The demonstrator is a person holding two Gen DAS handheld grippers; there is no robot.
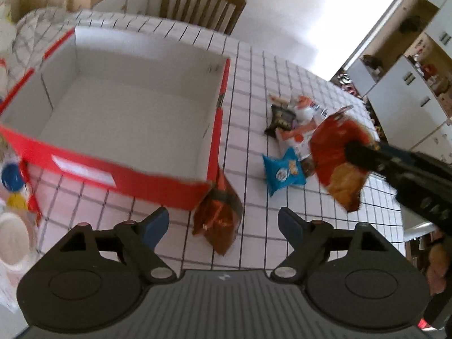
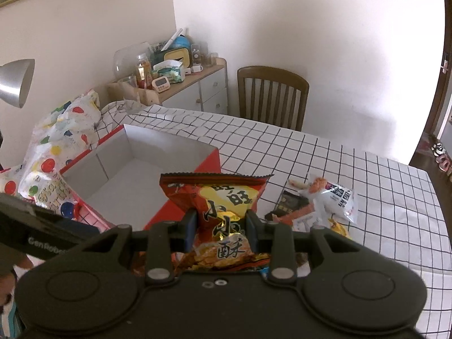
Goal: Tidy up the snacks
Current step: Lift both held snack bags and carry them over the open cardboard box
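Right gripper (image 2: pixel 221 227) is clamped on a red and yellow snack bag (image 2: pixel 223 214), its two pads pressing the middle of the packet so the crimped top stands up in front of the camera, clear of the tabletop (image 2: pixel 381 197). Left gripper (image 1: pixel 223 224) has its fingers (image 1: pixel 154 226) spread wide with nothing between them, hanging over an orange-brown snack packet (image 1: pixel 219 217) that lies on the tabletop against the near right corner of the red box (image 1: pixel 158 175). That box is white inside and looks bare of snacks, and it sits toward the left side of the tabletop. More packets, a blue one (image 1: pixel 282 171) among them, lie in a loose heap (image 1: pixel 296 118) toward the right edge.

Judging by this, the step in hand is carrying the first bags to the box. Next, the right hand needs to travel over the near wall and let go above the floor of the box; the left must drop lower and close on the packet beside the corner
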